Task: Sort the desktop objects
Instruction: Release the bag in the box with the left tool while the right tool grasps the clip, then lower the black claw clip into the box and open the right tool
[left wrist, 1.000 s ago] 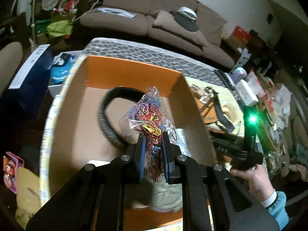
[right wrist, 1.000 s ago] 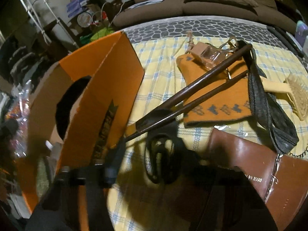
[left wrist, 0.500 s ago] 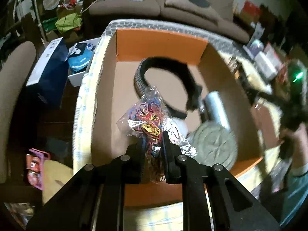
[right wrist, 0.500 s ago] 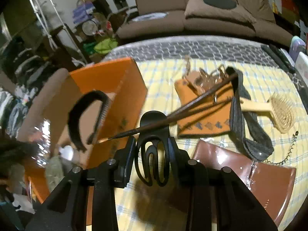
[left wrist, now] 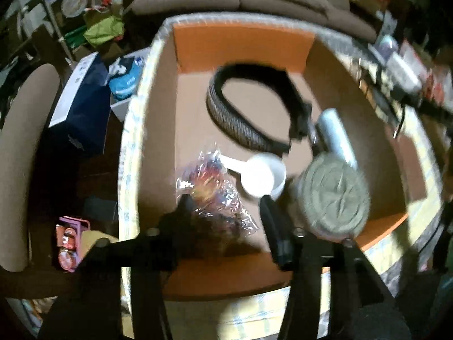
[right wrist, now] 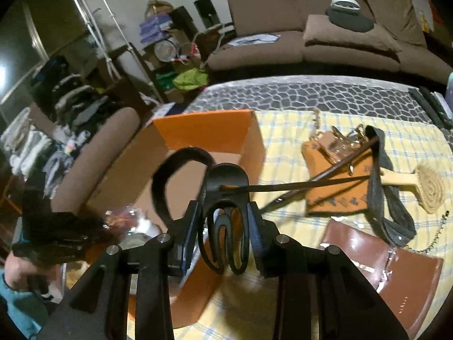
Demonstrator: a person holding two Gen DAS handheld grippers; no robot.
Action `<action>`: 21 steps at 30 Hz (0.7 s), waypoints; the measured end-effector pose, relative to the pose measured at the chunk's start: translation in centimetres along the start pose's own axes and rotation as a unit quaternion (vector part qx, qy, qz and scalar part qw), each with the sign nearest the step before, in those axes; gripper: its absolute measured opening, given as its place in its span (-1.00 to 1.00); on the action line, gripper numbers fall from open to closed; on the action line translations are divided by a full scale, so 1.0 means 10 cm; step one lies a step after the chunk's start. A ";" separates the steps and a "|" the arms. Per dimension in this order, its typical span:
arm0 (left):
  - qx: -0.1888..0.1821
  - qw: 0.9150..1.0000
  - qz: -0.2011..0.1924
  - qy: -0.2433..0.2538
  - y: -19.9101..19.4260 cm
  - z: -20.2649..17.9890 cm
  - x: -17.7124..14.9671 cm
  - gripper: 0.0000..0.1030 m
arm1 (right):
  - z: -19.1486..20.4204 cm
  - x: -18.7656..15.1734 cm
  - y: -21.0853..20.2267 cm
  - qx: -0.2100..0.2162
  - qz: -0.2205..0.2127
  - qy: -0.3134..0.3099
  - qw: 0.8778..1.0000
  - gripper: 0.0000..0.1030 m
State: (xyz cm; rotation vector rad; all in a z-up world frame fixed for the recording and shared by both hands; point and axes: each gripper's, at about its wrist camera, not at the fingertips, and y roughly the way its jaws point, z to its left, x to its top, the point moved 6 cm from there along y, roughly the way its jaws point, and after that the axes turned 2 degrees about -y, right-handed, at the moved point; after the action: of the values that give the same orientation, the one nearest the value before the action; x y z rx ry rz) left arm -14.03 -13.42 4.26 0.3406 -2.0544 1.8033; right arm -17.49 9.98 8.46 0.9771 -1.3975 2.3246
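Observation:
My left gripper point(left wrist: 226, 221) is open above the orange cardboard box point(left wrist: 243, 42). The clear bag of coloured rubber bands point(left wrist: 215, 189) lies loose between its fingers on the box floor. The box also holds a black headband point(left wrist: 240, 124), a white scoop point(left wrist: 260, 175), a silver tube point(left wrist: 337, 133) and a round grey lid point(left wrist: 334, 198). My right gripper point(right wrist: 223, 226) is shut on a black hair claw clip point(right wrist: 226, 212), held above the box's point(right wrist: 203, 133) right wall.
On the yellow checked cloth point(right wrist: 283, 147) to the right lie two dark chopsticks point(right wrist: 311, 181), an orange patterned pouch point(right wrist: 337, 192), a grey strap point(right wrist: 388, 204), a wooden brush point(right wrist: 424, 181) and a brown leather wallet point(right wrist: 382, 269). A brown sofa point(right wrist: 311, 36) stands behind.
My left gripper opened and let go of the rubber band bag, which now rests in the box. My right gripper, holding the claw clip, moved up and left toward the box.

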 end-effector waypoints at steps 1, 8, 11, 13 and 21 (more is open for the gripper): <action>-0.006 1.000 -0.016 -0.014 -0.07 0.04 0.05 -0.01 | 0.02 0.02 -0.02 0.001 -0.004 -0.001 1.000 -0.34; -0.094 0.979 -0.115 -0.139 -0.48 0.39 0.27 0.23 | 0.33 0.14 -0.12 0.025 -0.027 -0.036 0.999 -0.34; -0.097 0.977 -0.110 -0.154 -0.45 0.47 0.25 0.23 | 0.51 0.15 -0.06 0.036 -0.023 -0.055 0.998 -0.34; -0.096 0.975 -0.113 -0.166 -0.46 0.53 0.25 0.24 | 0.66 0.13 0.02 0.045 -0.015 -0.068 0.997 -0.34; -0.094 0.970 -0.127 -0.184 -0.50 0.65 0.31 0.33 | 1.39 -0.07 0.53 0.084 0.032 -0.123 0.988 -0.34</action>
State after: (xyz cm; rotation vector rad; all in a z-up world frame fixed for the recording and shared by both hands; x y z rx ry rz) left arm -15.52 -20.35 9.41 0.8949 -2.2782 1.4620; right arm -14.00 -4.51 8.69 1.3269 -1.3523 2.4708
